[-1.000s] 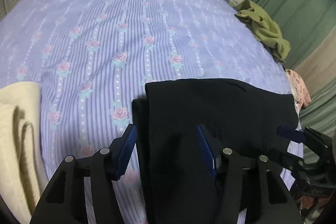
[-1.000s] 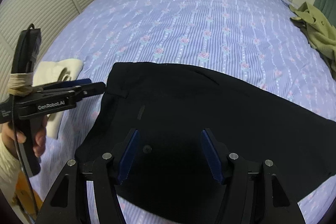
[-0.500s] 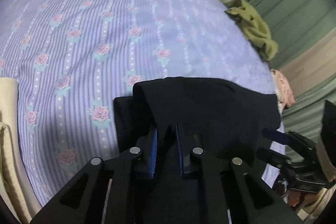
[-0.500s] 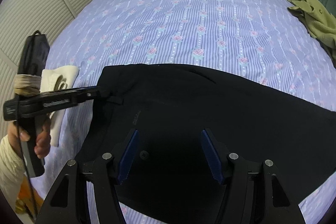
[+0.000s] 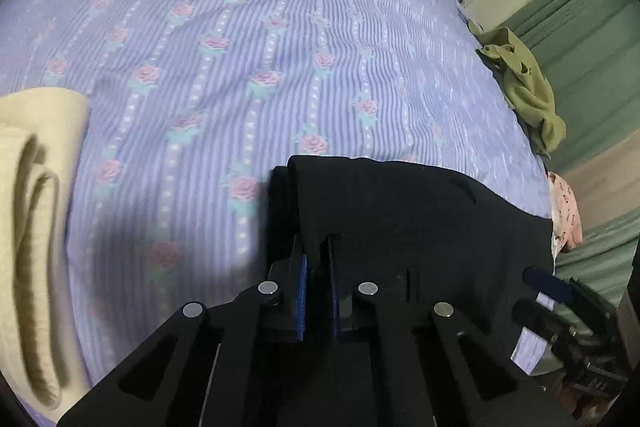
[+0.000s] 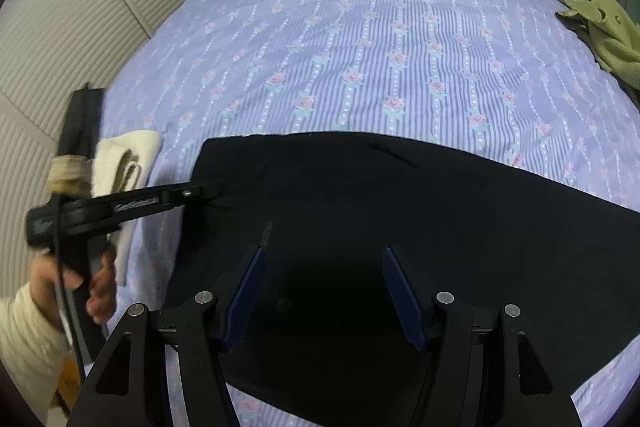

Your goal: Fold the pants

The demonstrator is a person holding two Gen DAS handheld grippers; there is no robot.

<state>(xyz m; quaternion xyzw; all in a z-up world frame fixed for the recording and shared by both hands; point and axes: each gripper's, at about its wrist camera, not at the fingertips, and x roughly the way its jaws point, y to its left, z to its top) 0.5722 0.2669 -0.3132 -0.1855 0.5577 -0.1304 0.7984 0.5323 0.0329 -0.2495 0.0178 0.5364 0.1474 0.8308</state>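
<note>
Black pants (image 6: 400, 211) on lilac striped, rose-patterned bedspread (image 6: 360, 39)

Black tool (image 6: 320, 291), blue pads (image 6: 402, 293); cream knit sleeve (image 6: 24, 339).

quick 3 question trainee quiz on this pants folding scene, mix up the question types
1. True or false: the left gripper is shut on the black pants.
2. Which lies beside the pants on the bedspread? A cream towel; B red pillow; C open book.
3. Fill in: the right gripper hovers over the pants with its jaws ____.

Key: 1 true; 2 A; 3 open.
</note>
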